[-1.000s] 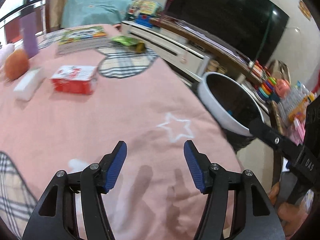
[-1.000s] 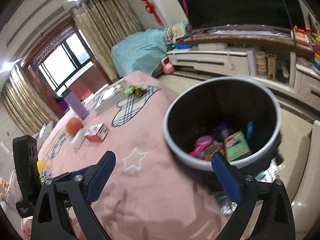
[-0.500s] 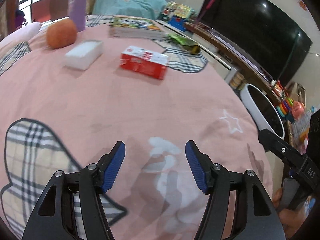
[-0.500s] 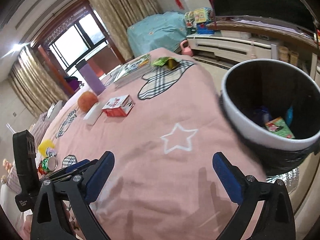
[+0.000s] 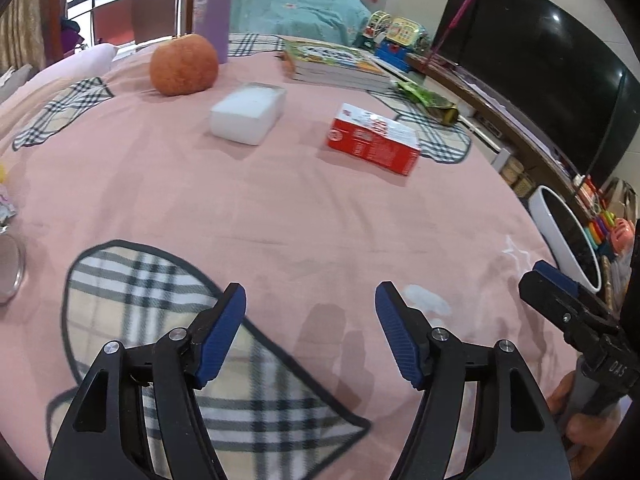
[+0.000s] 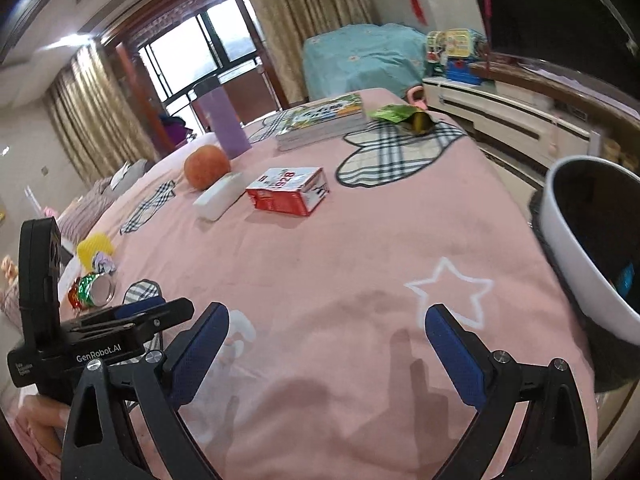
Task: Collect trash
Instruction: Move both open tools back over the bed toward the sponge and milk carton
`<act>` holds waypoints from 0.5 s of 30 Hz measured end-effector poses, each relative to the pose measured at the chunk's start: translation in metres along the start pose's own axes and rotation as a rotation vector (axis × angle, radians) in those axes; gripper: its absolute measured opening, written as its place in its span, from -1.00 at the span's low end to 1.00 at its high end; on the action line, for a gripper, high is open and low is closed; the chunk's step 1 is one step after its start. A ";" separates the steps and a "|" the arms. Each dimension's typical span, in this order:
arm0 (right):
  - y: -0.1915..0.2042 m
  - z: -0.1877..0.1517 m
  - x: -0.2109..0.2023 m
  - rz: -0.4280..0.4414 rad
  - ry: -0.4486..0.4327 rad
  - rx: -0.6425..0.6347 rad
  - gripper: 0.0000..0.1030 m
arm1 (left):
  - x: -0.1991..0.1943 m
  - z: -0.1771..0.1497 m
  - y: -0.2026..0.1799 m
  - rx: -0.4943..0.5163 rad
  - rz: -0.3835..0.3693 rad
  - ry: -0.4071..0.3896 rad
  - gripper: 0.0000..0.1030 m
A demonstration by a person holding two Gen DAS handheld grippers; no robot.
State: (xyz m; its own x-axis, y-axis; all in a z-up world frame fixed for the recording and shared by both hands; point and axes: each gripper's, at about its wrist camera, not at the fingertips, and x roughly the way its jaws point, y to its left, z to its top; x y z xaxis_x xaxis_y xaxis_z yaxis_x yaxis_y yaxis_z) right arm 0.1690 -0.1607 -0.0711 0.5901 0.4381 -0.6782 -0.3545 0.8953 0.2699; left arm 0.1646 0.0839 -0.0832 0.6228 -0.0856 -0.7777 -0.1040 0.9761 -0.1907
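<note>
Left tongs (image 5: 310, 334) are seen released, jaws just widened, nothing between them, above the pink bedspread (image 5: 280, 208). Right tongs (image 6: 326, 356) are likewise held wide and empty. A red carton (image 6: 289, 191) is noted lying beside a white block (image 6: 219, 199); the bin (image 6: 576, 248) is found at the bed's right edge.

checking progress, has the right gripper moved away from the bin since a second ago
Yes. The right gripper, then at the bin, now hangs over the pink bedspread, bin at right edge.

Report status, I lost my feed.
Left gripper and right gripper open, empty. Red carton on pink bedspread; bin beside. Nothing blocking.
</note>
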 end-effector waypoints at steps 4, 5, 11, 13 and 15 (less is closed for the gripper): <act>0.004 0.006 0.013 0.022 0.029 -0.009 0.93 | 0.004 0.004 0.012 -0.017 0.012 0.009 0.34; 0.004 0.008 0.017 0.024 0.042 -0.010 0.93 | 0.004 0.005 0.014 -0.021 0.015 0.009 0.34; 0.011 0.019 0.035 0.050 0.071 -0.039 0.93 | 0.009 0.016 0.021 -0.009 0.033 0.012 0.34; 0.013 0.025 0.041 0.065 0.075 -0.050 0.93 | 0.013 0.021 0.022 0.002 0.038 0.014 0.35; 0.013 0.031 0.047 0.069 0.079 -0.061 0.93 | 0.018 0.028 0.022 0.019 0.051 0.018 0.36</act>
State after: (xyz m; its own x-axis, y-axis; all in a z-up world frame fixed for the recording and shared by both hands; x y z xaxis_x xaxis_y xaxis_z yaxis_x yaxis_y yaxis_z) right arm 0.2146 -0.1256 -0.0784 0.5050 0.4883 -0.7117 -0.4368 0.8558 0.2773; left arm 0.1953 0.1100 -0.0845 0.6033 -0.0387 -0.7966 -0.1203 0.9830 -0.1389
